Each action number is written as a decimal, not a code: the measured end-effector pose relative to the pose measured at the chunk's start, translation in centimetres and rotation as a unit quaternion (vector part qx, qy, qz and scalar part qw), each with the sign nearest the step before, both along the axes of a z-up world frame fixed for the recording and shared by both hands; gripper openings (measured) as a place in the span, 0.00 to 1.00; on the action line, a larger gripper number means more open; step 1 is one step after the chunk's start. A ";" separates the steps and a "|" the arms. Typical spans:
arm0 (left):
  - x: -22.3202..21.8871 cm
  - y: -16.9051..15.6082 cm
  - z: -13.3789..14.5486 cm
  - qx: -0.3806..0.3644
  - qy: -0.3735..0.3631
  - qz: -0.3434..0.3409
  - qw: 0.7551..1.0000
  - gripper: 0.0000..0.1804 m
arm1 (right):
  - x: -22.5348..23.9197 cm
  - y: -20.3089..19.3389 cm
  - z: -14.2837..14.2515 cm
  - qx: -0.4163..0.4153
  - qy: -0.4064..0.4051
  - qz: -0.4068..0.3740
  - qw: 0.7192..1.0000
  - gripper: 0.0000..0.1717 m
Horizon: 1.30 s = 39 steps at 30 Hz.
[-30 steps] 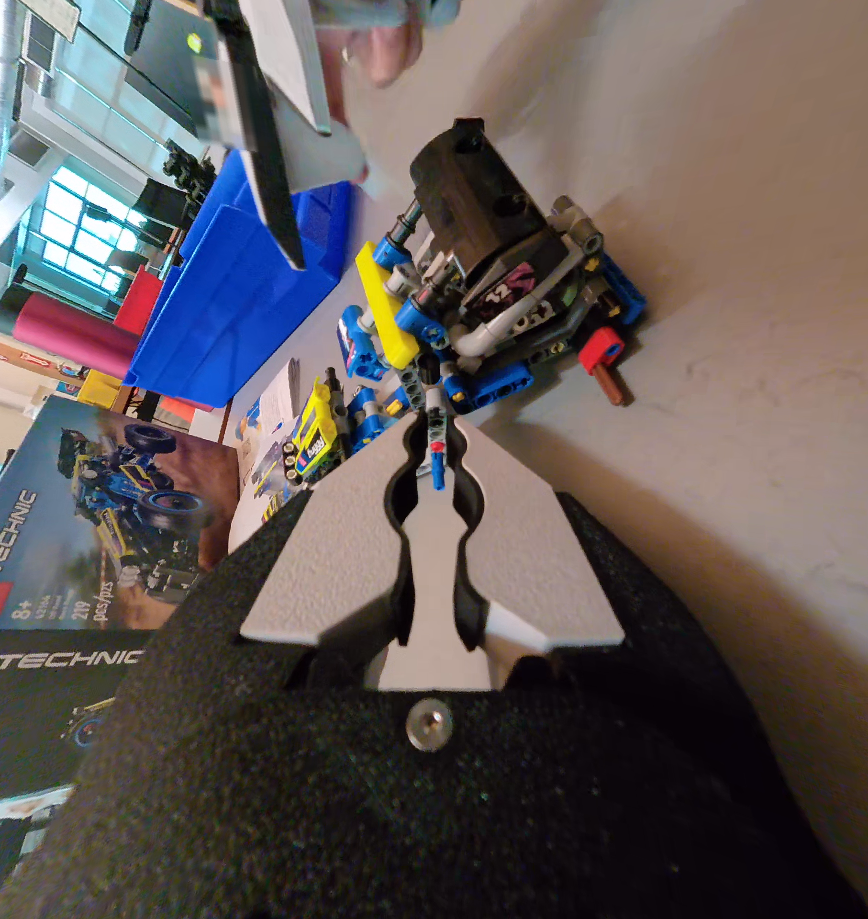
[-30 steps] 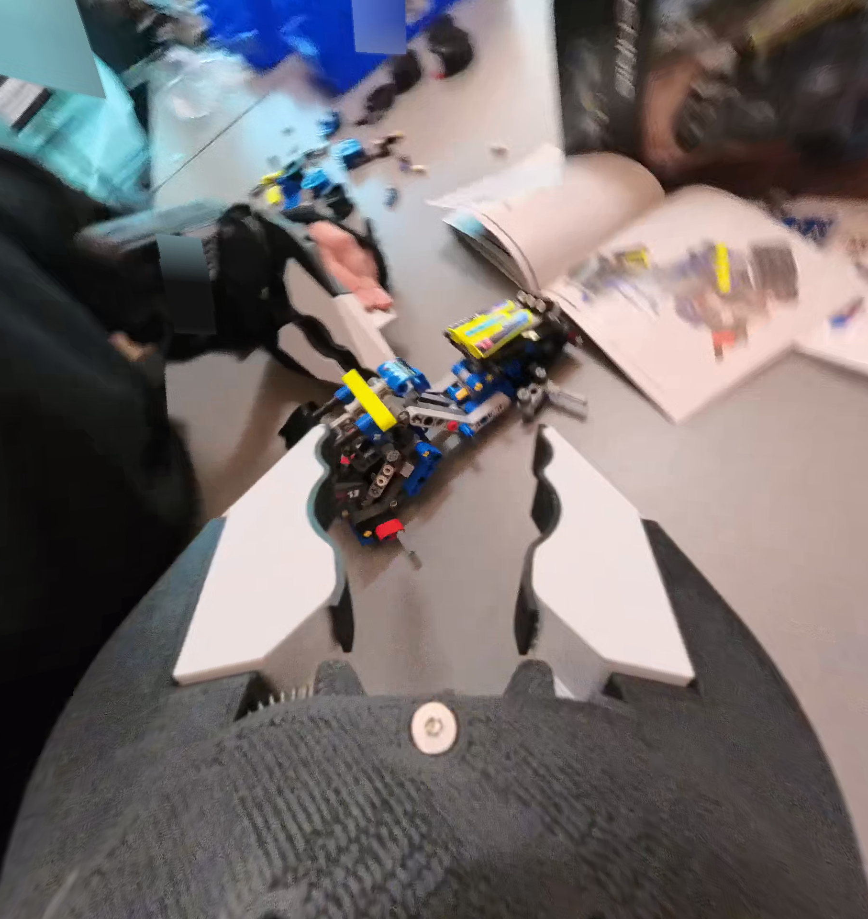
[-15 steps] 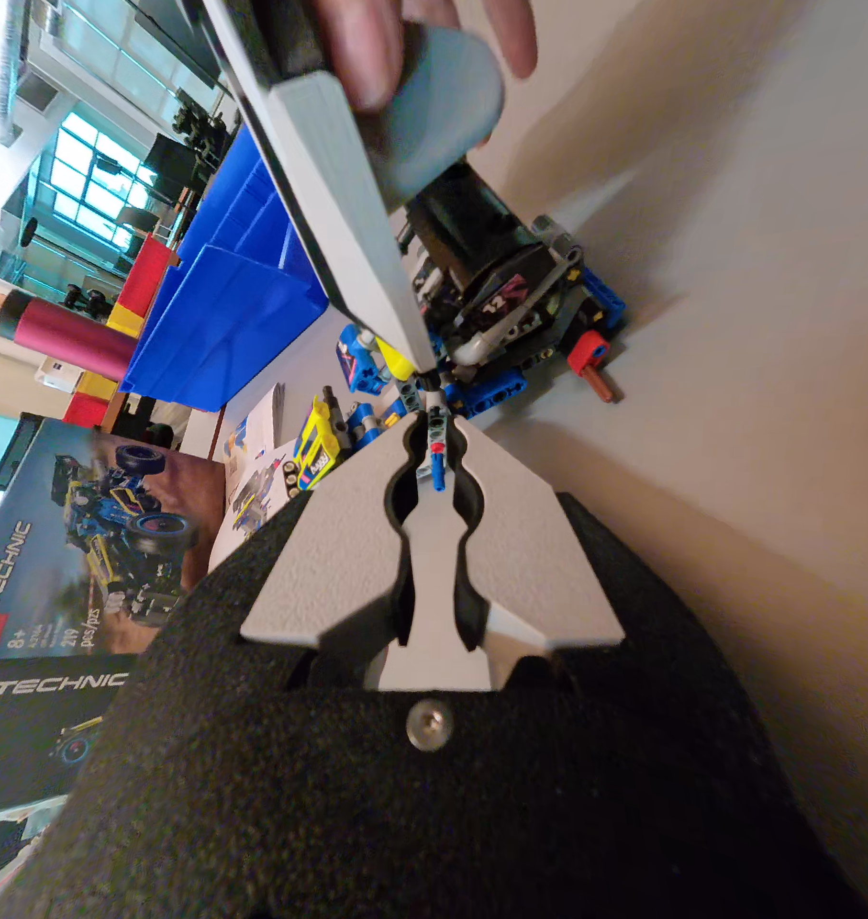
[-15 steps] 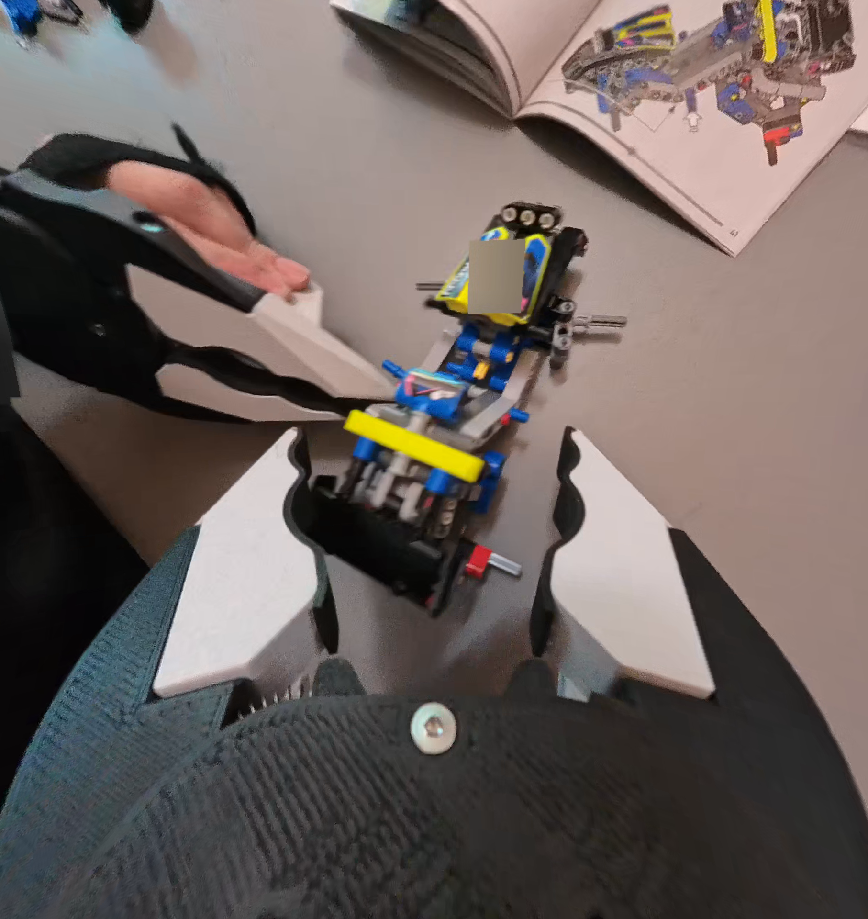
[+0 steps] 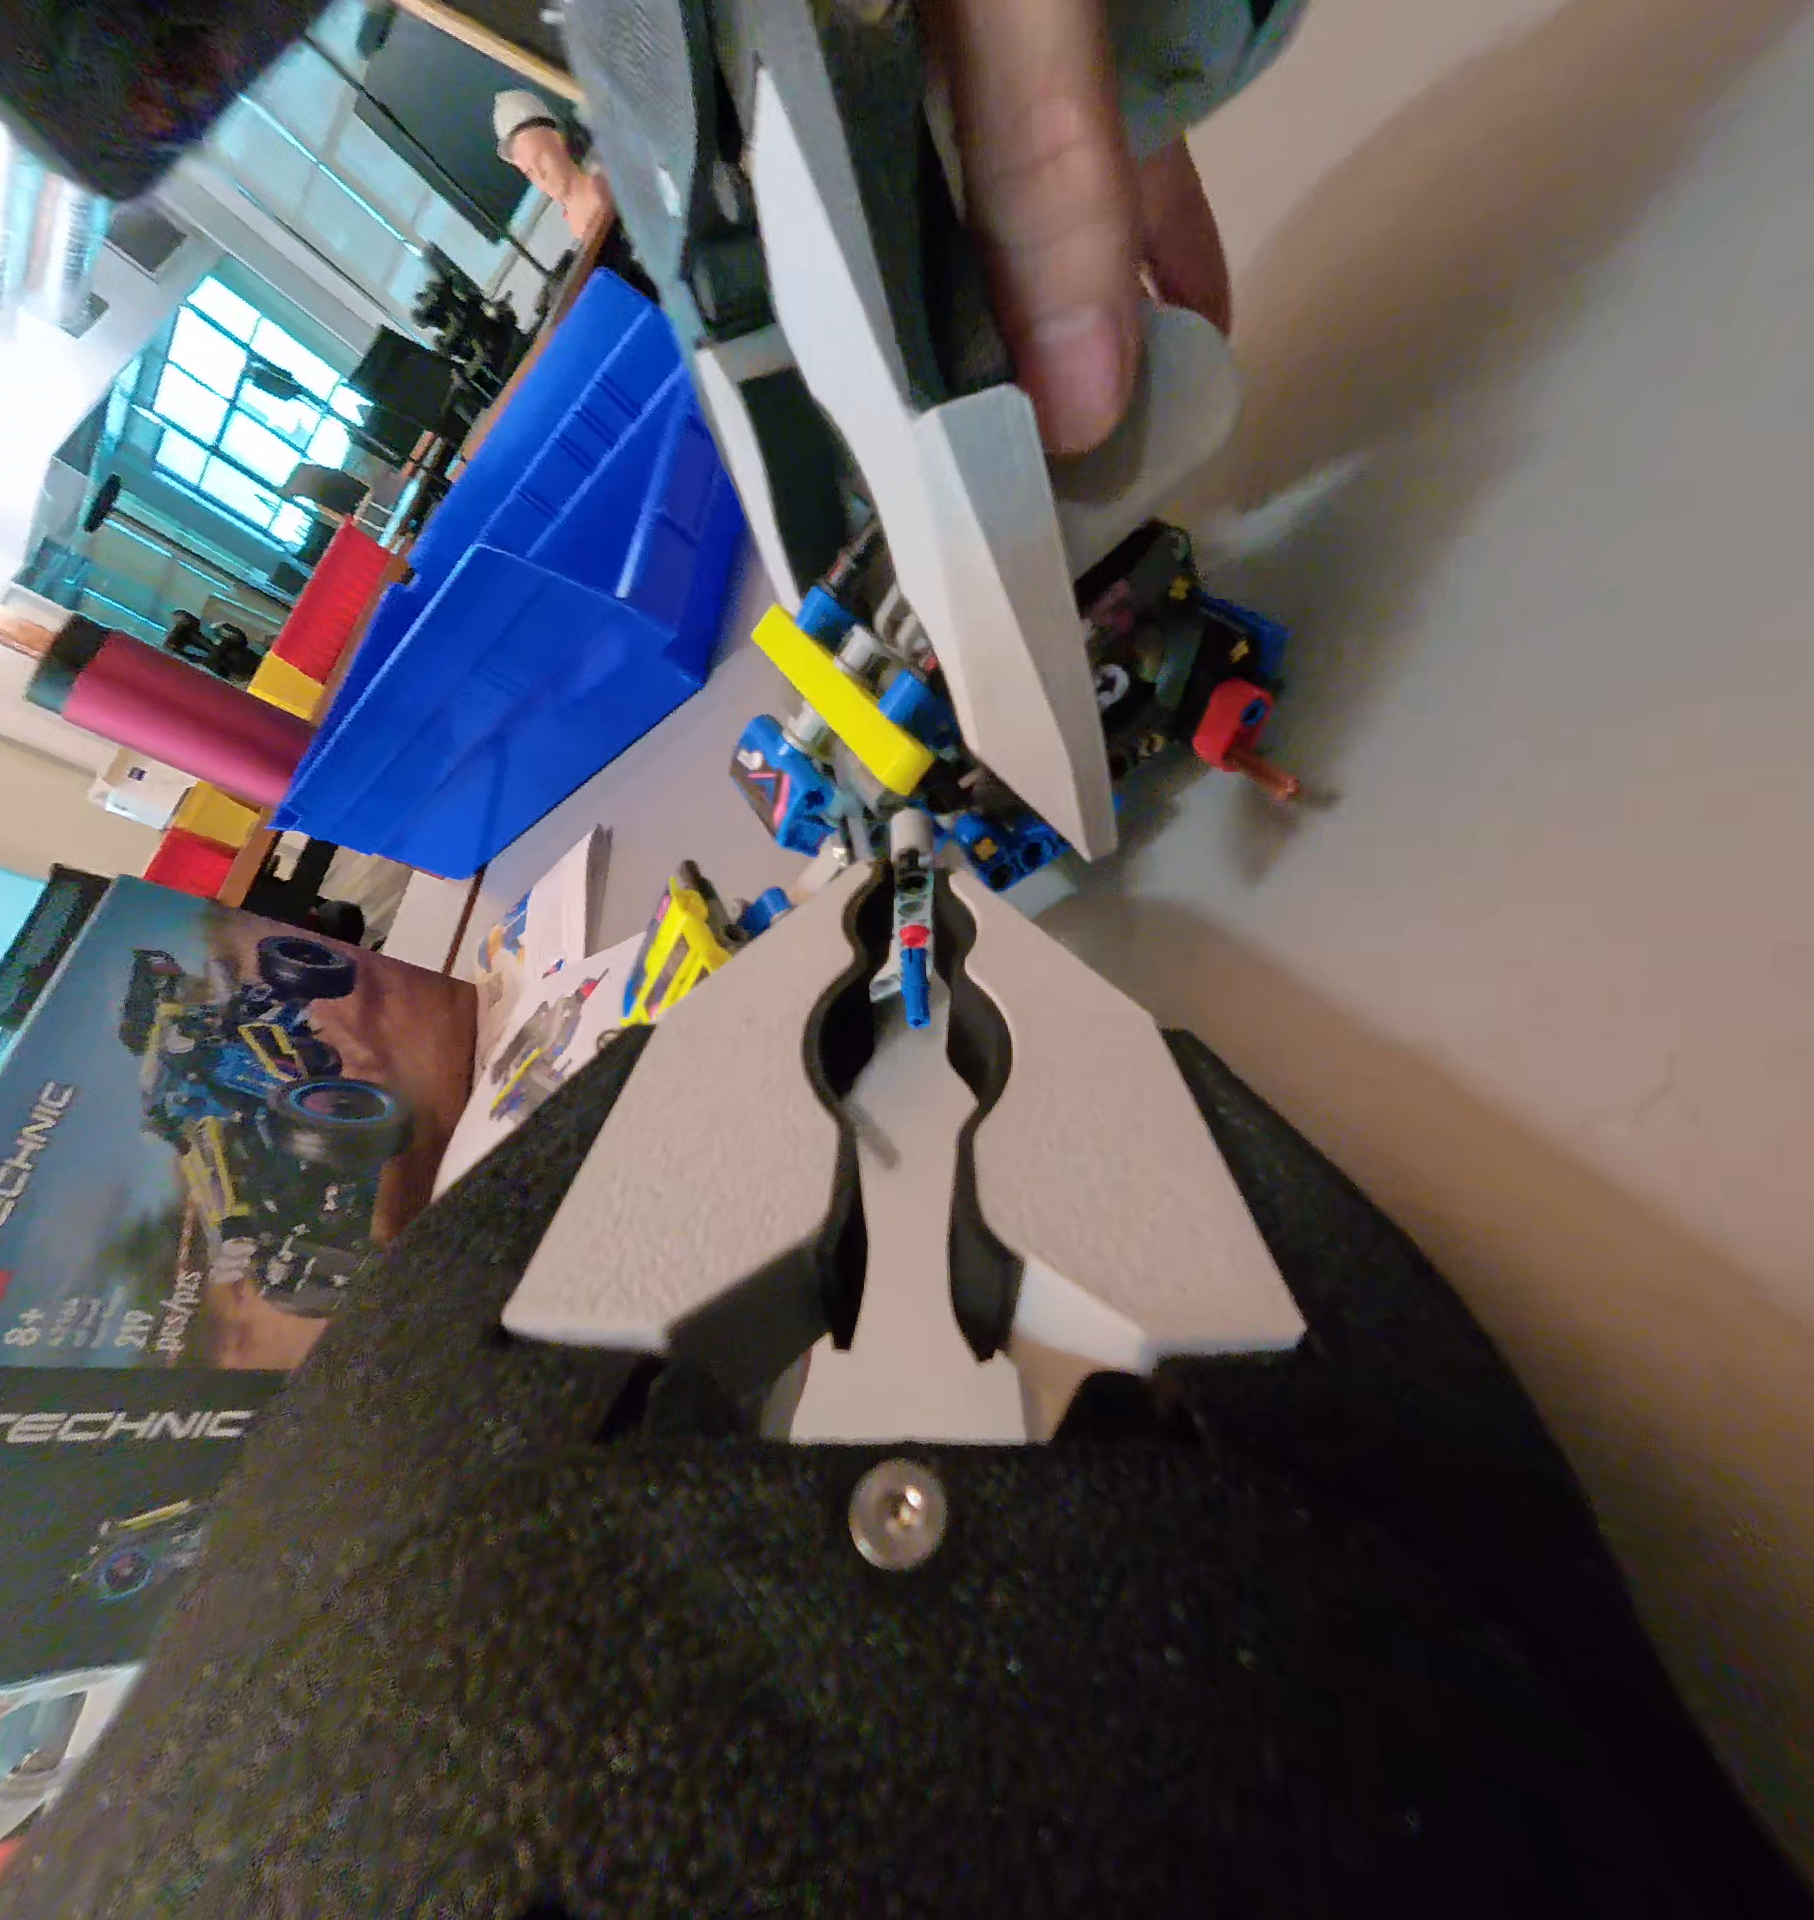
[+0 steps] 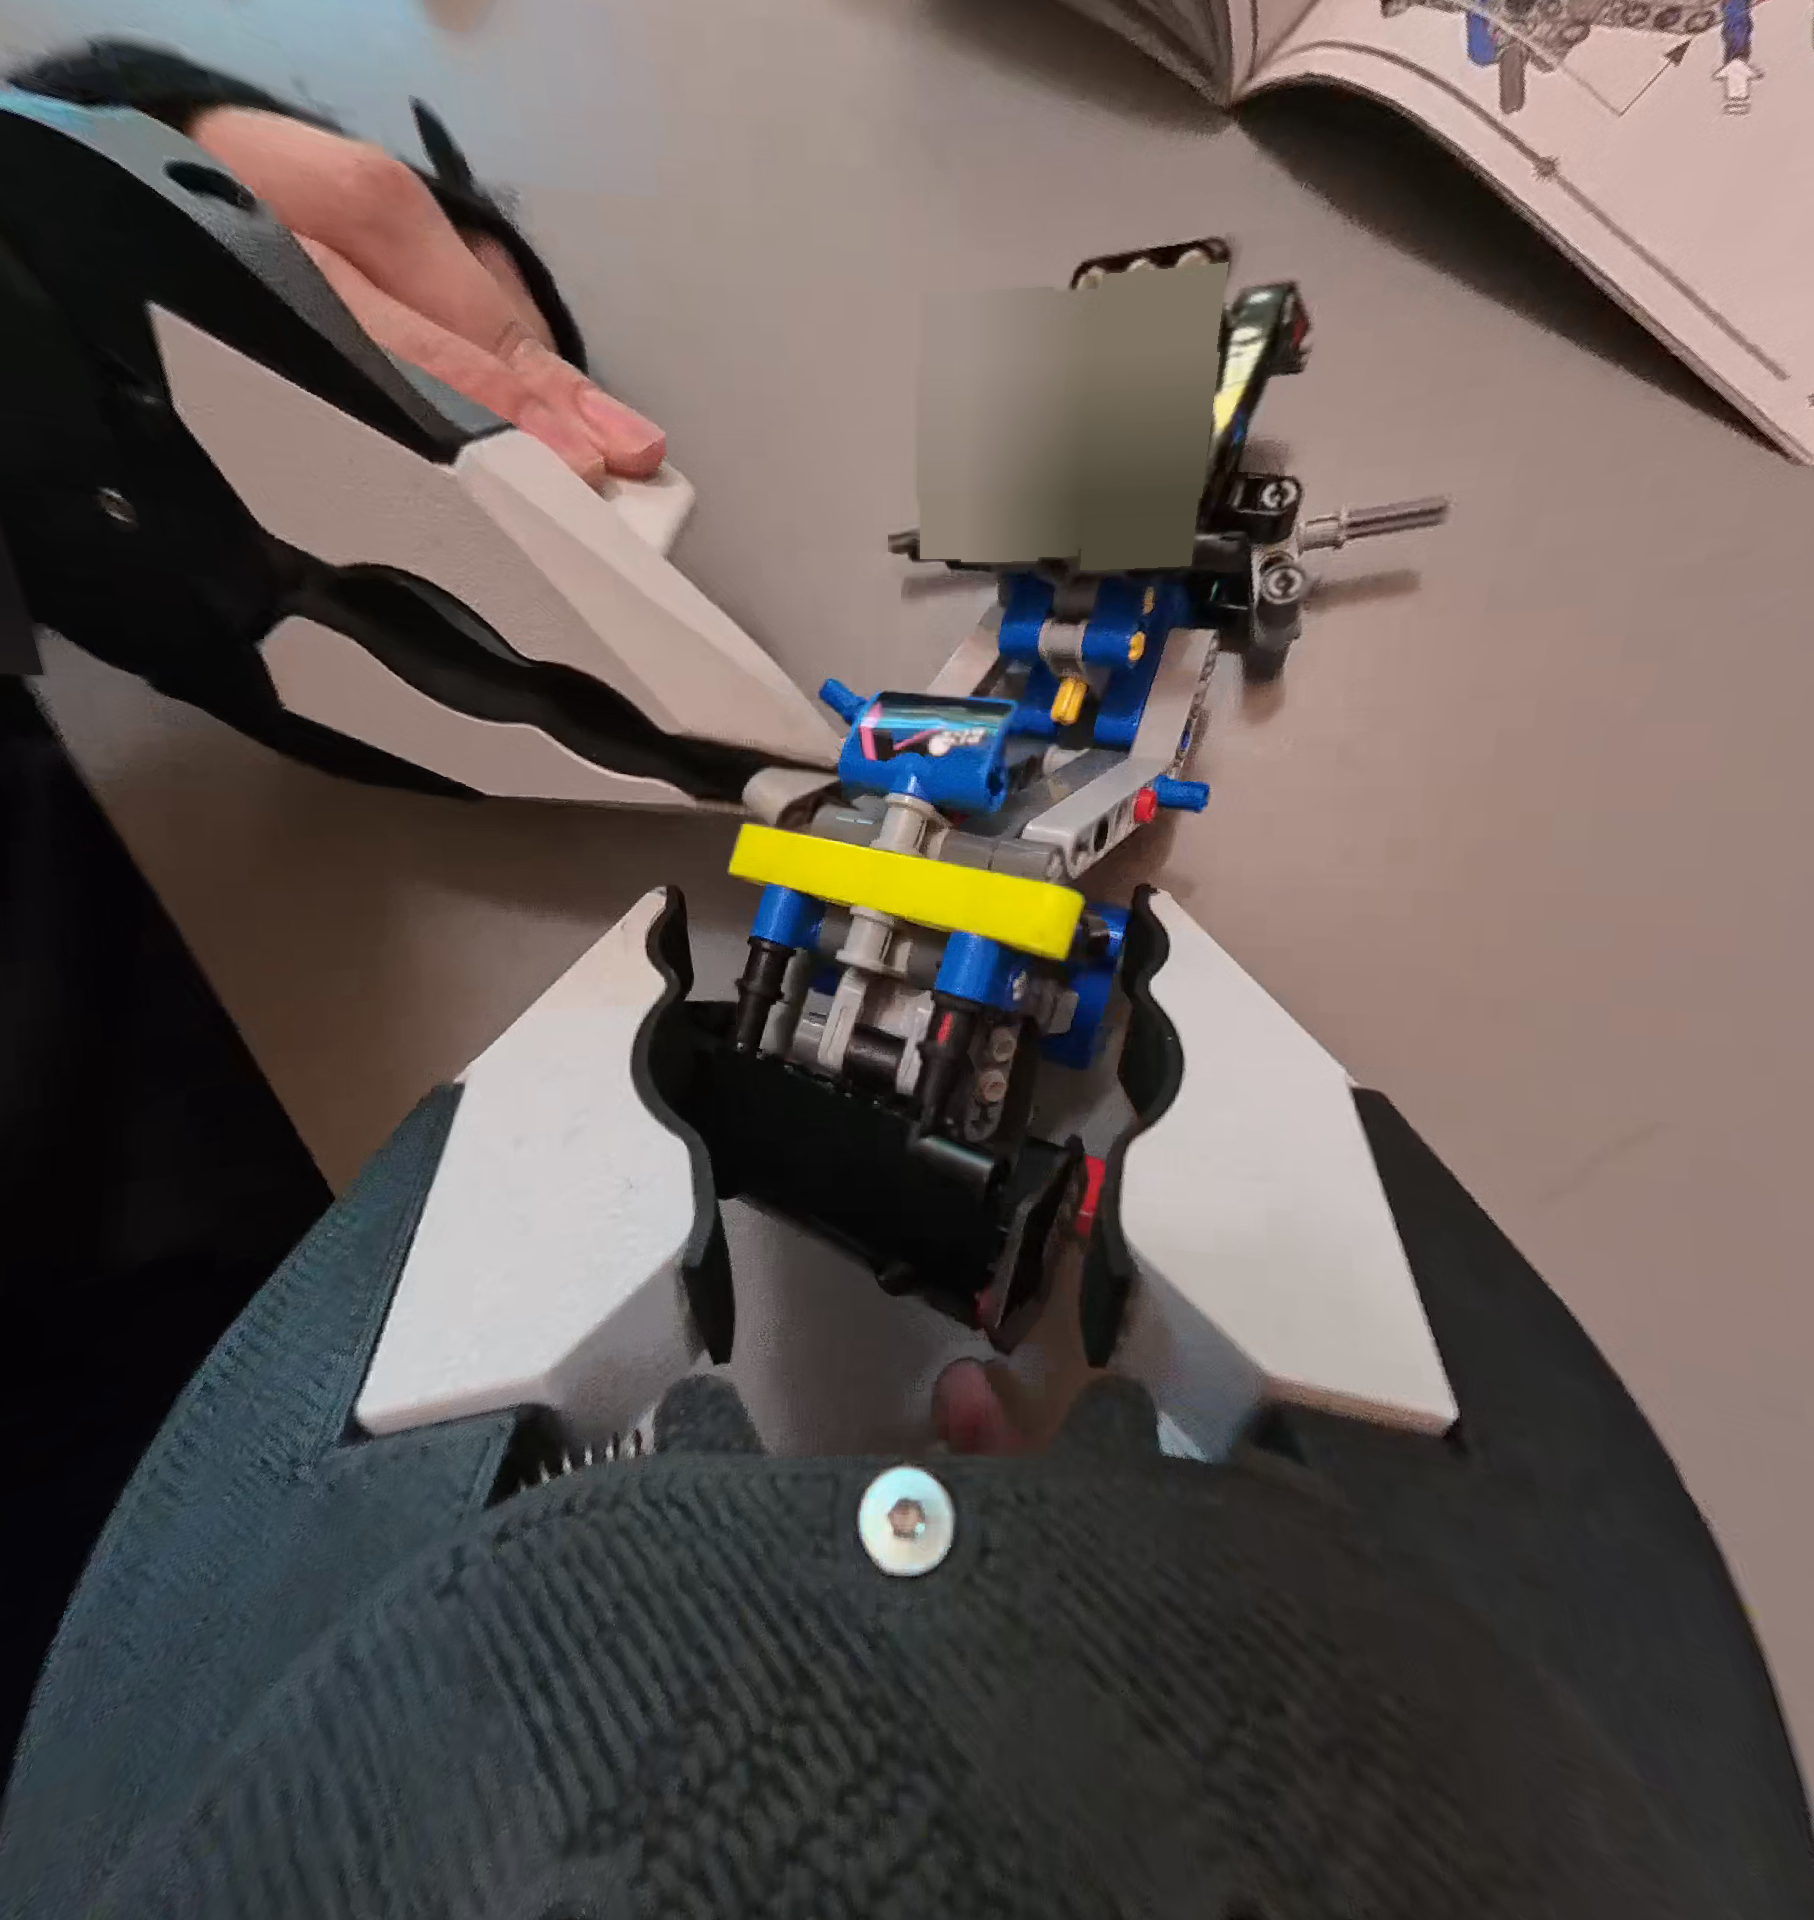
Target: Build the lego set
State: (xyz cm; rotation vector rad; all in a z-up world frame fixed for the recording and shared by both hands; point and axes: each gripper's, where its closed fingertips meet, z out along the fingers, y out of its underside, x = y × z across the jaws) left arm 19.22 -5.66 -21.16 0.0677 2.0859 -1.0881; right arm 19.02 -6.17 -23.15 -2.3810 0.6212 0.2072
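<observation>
A blue, grey and black toy car chassis [image 6: 986, 748] with a yellow crossbeam [image 6: 903, 904] lies on the grey table [image 6: 1505, 935]. My left gripper [image 5: 911, 894] is shut on a thin grey beam [image 5: 913, 935] at the chassis side, which carries a red and a blue pin. It also shows in the right wrist view [image 6: 789, 774], reaching in from the left. My right gripper [image 6: 903, 914] straddles the black rear block [image 6: 861, 1164], and both pads lie against the chassis sides. One of its fingers [image 5: 986, 623] covers the block in the left wrist view.
An open instruction booklet [image 6: 1609, 156] lies beyond the chassis. Blue bins [image 5: 529, 644], a maroon cylinder [image 5: 176, 707] and the set's box [image 5: 155, 1091] stand to the left. A person's hands [image 5: 1048, 208] [image 6: 446, 291] hold the grippers. Both grippers' tips are close together, under 4 cm apart.
My right gripper has moved forward over the chassis rear, and its jaws opened wide and then narrowed onto it. My left gripper has kept its grip on the grey beam.
</observation>
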 end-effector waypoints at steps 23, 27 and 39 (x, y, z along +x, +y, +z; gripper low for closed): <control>2.1 0.4 0.0 -0.022 0.019 0.077 0.997 0.02 | 2.4 0.6 1.9 0.125 -0.007 0.014 0.992 0.38; 2.4 1.0 -0.2 0.004 0.005 0.091 0.996 0.02 | 2.6 0.8 2.1 0.160 -0.007 0.017 0.987 0.38; 1.3 1.4 -0.4 0.014 0.037 0.118 0.992 0.02 | 2.8 1.1 2.8 0.271 0.020 0.008 0.962 0.34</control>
